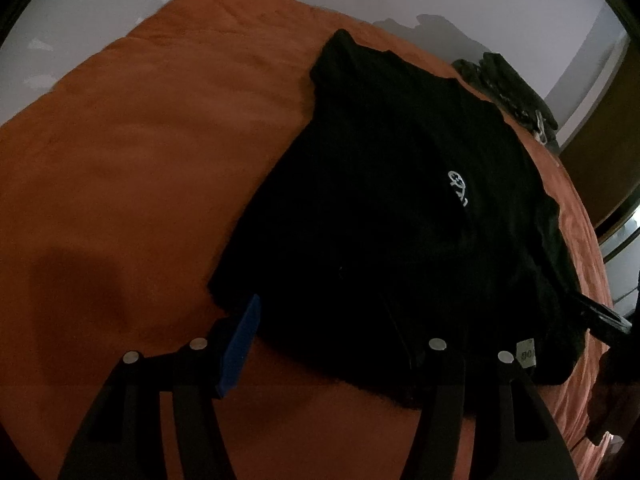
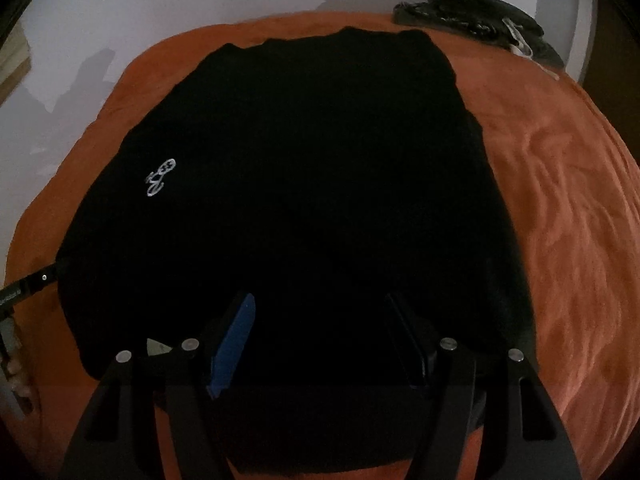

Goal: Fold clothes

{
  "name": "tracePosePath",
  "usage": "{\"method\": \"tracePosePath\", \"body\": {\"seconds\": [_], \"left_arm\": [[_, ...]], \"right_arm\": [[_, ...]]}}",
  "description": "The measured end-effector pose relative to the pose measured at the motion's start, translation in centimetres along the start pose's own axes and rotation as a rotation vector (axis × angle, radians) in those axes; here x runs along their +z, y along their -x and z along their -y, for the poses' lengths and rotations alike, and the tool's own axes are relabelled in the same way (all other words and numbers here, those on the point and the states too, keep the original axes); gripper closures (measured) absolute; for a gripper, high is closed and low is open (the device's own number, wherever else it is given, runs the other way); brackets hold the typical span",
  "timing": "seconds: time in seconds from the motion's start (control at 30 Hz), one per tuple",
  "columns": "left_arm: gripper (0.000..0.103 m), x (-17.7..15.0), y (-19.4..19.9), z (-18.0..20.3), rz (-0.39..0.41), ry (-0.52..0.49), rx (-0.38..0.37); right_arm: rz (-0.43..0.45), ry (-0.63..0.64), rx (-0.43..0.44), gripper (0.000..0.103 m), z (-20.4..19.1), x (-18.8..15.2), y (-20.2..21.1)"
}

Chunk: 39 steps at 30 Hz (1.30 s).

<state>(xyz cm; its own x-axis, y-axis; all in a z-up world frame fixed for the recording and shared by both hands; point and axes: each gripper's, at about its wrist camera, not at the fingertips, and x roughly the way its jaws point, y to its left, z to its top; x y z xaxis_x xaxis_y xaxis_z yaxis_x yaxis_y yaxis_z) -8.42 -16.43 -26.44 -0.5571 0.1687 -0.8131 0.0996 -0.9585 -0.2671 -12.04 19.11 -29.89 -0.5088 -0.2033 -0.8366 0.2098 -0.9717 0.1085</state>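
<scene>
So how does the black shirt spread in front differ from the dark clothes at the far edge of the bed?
The black shirt lies spread flat mid-bed; the dark clothes pile sits bunched at the far edge by the wall. The shirt bears a small white logo; the pile shows a pale cord instead. The shirt looks far larger. Both are dark and rest on the orange bedcover.

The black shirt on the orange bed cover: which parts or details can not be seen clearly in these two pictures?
- Black shirt, right wrist view: near hem hidden behind the right gripper; folds lost in darkness.
- White logo, both views: too small to read.
- Label, left wrist view: print too small, partly behind the left gripper.
- Dark clothes pile, far corner: items blurred together.
- Orange bed cover: cut by picture edges.
</scene>
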Motion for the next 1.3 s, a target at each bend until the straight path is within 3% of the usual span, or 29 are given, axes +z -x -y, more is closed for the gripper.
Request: {"method": "tracePosePath", "body": {"seconds": [0.2, 0.7, 1.0, 1.3], "left_arm": [[0.041, -0.1, 0.7, -0.9, 0.011, 0.018, 0.006], [0.041, 2.0, 0.6, 0.3, 0.053, 0.014, -0.011], [0.041, 1.5, -1.4, 0.5, -0.016, 0.002, -0.016], [0.041, 0.9, -0.1, 0.0, 0.009, 0.063, -0.051]], "right_arm": [[0.024, 0.056, -0.006, 0.037, -0.2, -0.4, 0.8], [0.042, 0.005, -0.026, 0.037, 1.1, 0.4, 1.9], [0.035, -0.008, -0.008, 0.037, 0.8, 0.8, 1.8], [0.01, 0.017, -0.051, 0.037, 1.1, 0.3, 1.4]]}}
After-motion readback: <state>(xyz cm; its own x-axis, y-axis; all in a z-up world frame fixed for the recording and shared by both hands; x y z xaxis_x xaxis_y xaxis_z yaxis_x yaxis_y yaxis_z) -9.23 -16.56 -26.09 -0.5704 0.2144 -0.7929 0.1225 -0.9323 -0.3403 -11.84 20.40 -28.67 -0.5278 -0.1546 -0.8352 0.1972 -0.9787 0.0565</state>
